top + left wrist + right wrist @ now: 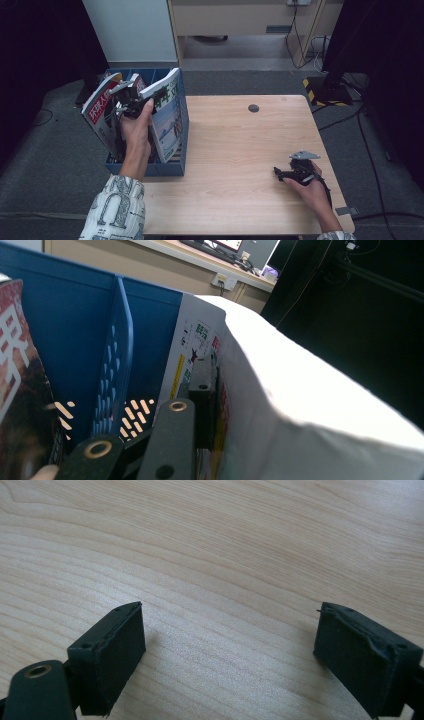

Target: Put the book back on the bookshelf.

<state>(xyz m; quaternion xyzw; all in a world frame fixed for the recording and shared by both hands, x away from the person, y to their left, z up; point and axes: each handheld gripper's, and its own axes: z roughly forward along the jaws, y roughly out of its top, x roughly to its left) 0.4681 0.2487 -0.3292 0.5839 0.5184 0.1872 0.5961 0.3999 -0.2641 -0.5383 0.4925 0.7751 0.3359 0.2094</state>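
A blue file box (pixel 175 167) stands at the table's left edge with magazines upright in it. My left gripper (pixel 146 100) reaches into the box from above and is shut on the top edge of a blue-and-white magazine (pixel 169 112). In the left gripper view one jaw lies flat against that magazine's cover (pixel 192 347), while its white pages (pixel 300 405) hide the other jaw. A red-covered magazine (pixel 100 112) leans at the left of the box. My right gripper (pixel 278 173) rests low over the table at the front right, open, with only bare wood between its pads (pixel 112 655).
The blue box has slotted dividers (pixel 115 365) inside. The wooden table (pixel 240 150) has a round cable hole (pixel 253 108) near its far edge. Dark floor, cables and a cabinet lie beyond the table.
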